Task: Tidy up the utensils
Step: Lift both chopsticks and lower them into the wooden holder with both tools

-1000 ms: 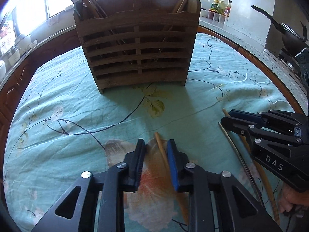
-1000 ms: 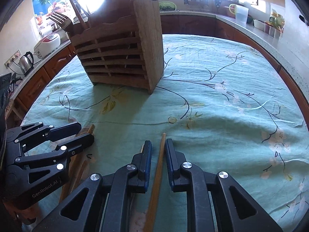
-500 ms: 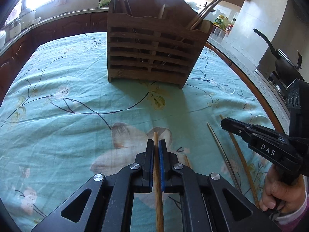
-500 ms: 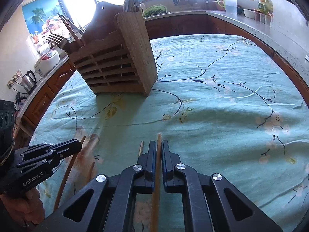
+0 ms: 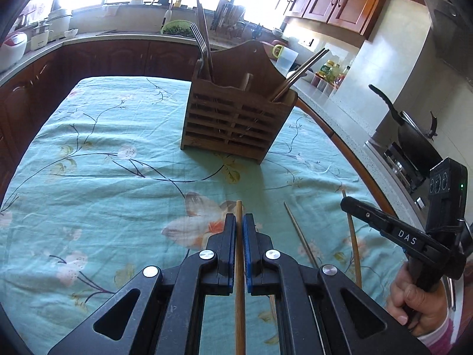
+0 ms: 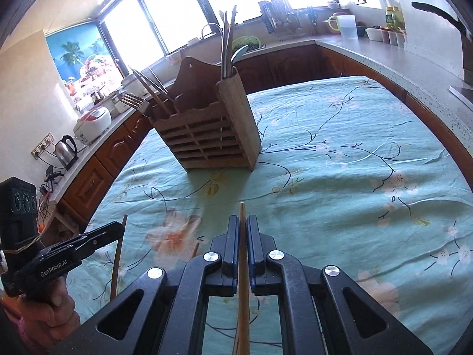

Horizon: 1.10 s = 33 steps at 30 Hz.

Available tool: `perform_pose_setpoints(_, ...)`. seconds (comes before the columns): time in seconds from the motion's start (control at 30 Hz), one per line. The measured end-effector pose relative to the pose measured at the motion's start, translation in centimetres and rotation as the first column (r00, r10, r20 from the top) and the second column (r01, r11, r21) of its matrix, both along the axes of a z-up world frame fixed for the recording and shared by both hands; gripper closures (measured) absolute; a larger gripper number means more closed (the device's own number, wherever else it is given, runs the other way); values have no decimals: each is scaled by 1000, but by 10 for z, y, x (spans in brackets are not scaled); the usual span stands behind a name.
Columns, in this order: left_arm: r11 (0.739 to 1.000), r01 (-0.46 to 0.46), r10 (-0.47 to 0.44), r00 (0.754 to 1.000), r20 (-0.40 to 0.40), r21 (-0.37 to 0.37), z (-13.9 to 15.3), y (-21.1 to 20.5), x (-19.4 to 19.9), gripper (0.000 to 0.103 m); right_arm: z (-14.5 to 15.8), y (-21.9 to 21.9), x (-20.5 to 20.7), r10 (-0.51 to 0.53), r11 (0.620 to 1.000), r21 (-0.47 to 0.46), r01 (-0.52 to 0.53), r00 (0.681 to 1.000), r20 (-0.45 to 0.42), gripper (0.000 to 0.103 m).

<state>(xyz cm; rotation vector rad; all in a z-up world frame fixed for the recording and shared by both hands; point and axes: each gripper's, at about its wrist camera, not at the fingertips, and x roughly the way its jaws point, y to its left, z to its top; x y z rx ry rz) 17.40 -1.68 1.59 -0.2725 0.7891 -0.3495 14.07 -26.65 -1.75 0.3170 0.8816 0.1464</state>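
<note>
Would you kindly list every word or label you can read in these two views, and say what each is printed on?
"DAS": white letters on the side of the right gripper, seen from the left wrist.
"GenRobot.AI": white letters on the side of the left gripper, seen from the right wrist.
Labels on the bottles on the counter: too small to read.

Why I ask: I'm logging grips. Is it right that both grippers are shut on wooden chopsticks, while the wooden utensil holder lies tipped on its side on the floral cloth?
Not quite. The left gripper and right gripper each clamp a chopstick, but the utensil holder stands upright on the cloth, as both wrist views show.
</note>
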Motion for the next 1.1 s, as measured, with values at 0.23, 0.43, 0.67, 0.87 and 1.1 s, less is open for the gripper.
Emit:
perform_pose_setpoints(0.23, 999, -8, 12, 996, 91, -50, 34, 26, -45, 100, 37, 5, -23, 16, 1000, 5, -16, 996, 87, 98)
perform_pose_setpoints(0.43, 996, -8, 24, 983, 180, -87, 65, 47, -82, 100, 77, 7, -35, 18, 1000, 4, -19, 981, 193, 98)
perform_pose_setpoints(0.67, 994, -8, 35, 968, 249, -109, 84, 62, -105, 101, 109, 13, -37, 27, 1000, -10, -25, 959, 283, 98)
perform_pose_setpoints(0.87, 995, -11, 37, 965, 259, -101, 83, 63, -101, 101, 115, 15, -33, 29, 1000, -11, -27, 952, 305, 98)
perform_pose_setpoints(1.1, 995, -18, 46, 961, 273, -102, 86, 64, -95, 101, 117, 14, -33, 20, 1000, -5, -19, 949, 314, 98)
